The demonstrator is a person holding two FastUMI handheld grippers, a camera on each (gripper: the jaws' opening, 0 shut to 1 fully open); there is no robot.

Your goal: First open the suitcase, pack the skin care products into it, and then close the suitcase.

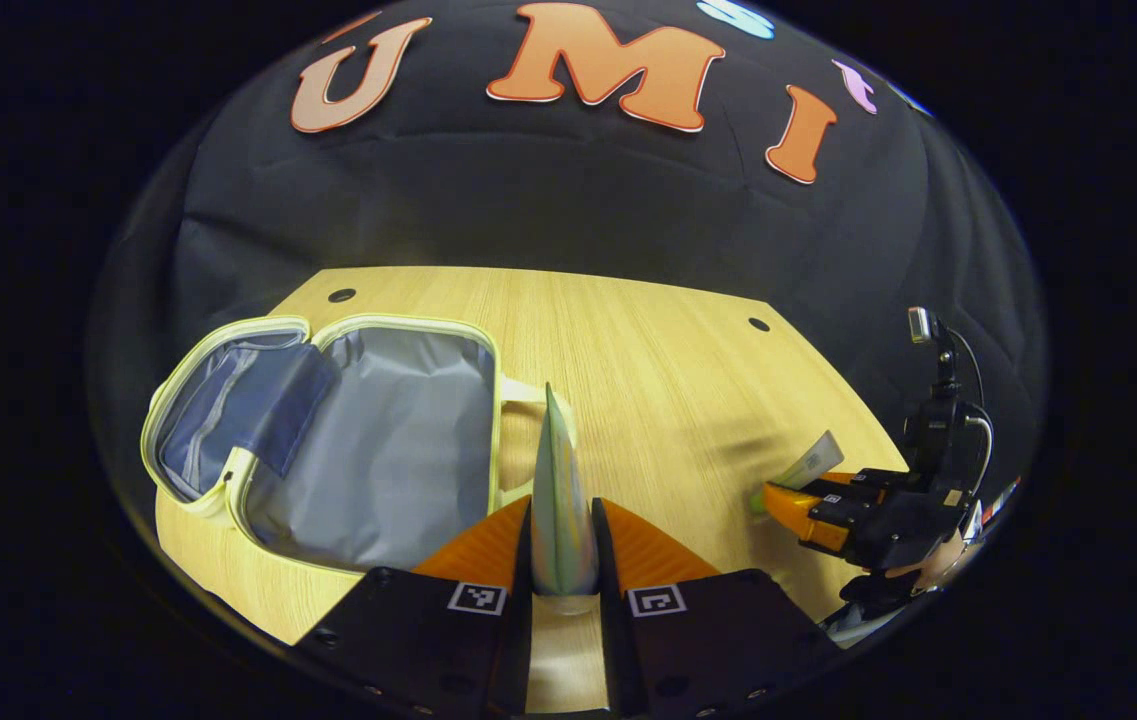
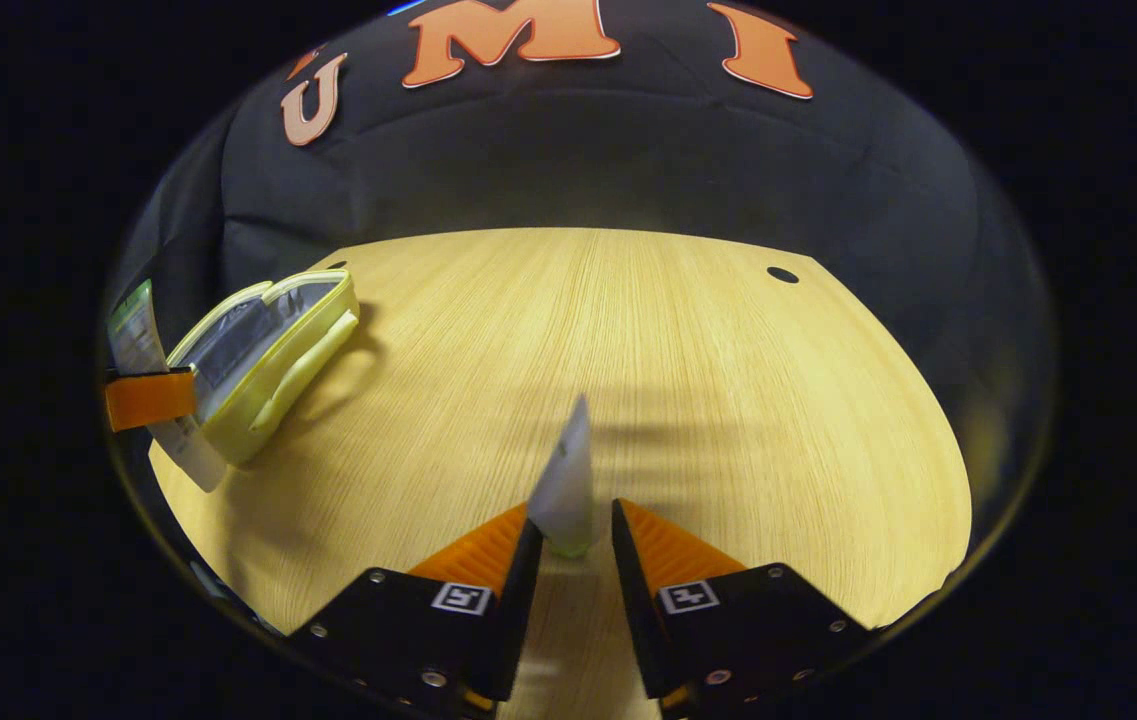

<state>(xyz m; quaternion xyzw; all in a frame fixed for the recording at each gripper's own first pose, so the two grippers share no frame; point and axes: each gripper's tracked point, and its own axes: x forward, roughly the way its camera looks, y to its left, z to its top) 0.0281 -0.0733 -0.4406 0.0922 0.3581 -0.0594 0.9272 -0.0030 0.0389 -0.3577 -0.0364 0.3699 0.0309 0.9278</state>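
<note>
1. Pale yellow piping ran around the suitcase (image 1: 328, 440), which lay opened flat on the wooden table (image 1: 668, 360), with its grey lining turned up, so the first step looked already done.
2. The left gripper (image 1: 564, 540) had both fingers pressed on a skin care tube (image 1: 560, 490), held with the crimped end pointing forward (probably so that it can slide into the case easily).
3. This tube was just beside the right edge of the open suitcase, near its handle (image 1: 523, 400), and I judged it was about to be placed inside.
4. In the right gripper view, the right gripper (image 2: 573, 530) was closed on a second tube (image 2: 568, 485), above the bare table and well apart from the suitcase (image 2: 263, 350).
5. Keeping the second tube to the side seemed sensible, because it left room for the left gripper to work over the case.
6. Nothing was in the suitcase as far as I could see, so packing and closing remained.
</note>
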